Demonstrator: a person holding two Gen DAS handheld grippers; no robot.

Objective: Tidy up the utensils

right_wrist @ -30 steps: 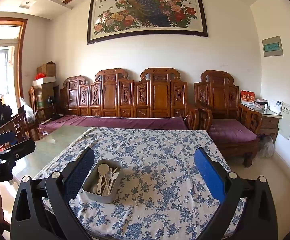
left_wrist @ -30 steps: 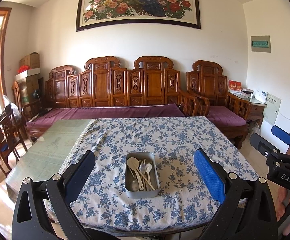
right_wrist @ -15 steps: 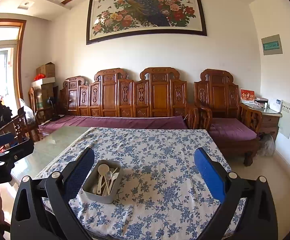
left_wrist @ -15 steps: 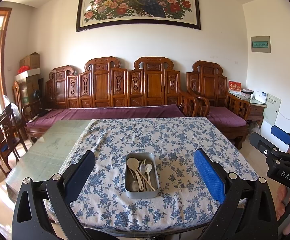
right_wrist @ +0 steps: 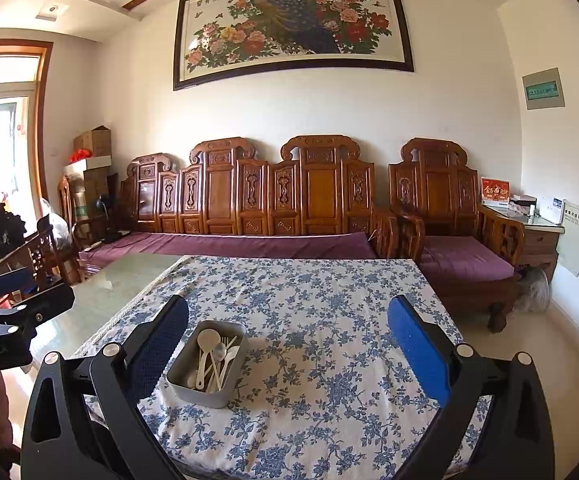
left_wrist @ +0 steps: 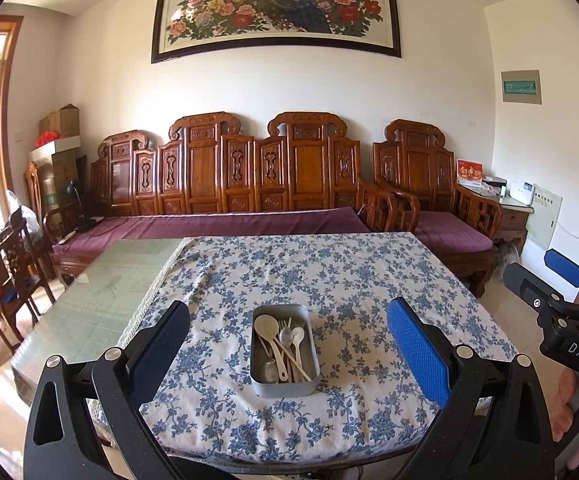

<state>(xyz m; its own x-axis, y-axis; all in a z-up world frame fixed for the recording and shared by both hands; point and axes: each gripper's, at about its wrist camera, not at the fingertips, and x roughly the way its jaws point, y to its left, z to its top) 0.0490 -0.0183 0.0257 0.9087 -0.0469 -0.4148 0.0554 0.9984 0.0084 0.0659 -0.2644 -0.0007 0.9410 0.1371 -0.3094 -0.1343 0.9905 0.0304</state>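
A metal tin (left_wrist: 284, 350) sat on the flowered tablecloth (left_wrist: 329, 280), toward the near edge of the table (left_wrist: 101, 292). Inside the tin lay the utensils, loosely heaped: a large pale spoon (left_wrist: 266, 326) at its far left corner, a smaller metal spoon (left_wrist: 285, 335) beside it, a white spoon (left_wrist: 298, 334) to the right of that, and another metal spoon (left_wrist: 268, 370) at the near left corner. Thin pale handles crossed among them; what kinds they were could not be told.

The left gripper (left_wrist: 287, 342) hovered short of the tin, jaws wide apart and holding nothing, the tin framed between them. The right gripper (right_wrist: 288, 338) was held farther right of the tin, jaws likewise wide apart and empty; in its view the tin (right_wrist: 206, 362) lay just beside its left finger (right_wrist: 157, 346).

Left of the tin, past the tablecloth's edge, the table's bare green glass showed. Beyond the tin stood a carved wooden bench (left_wrist: 225, 184) with a purple cushion, and above it hung a framed peacock painting (left_wrist: 277, 4).
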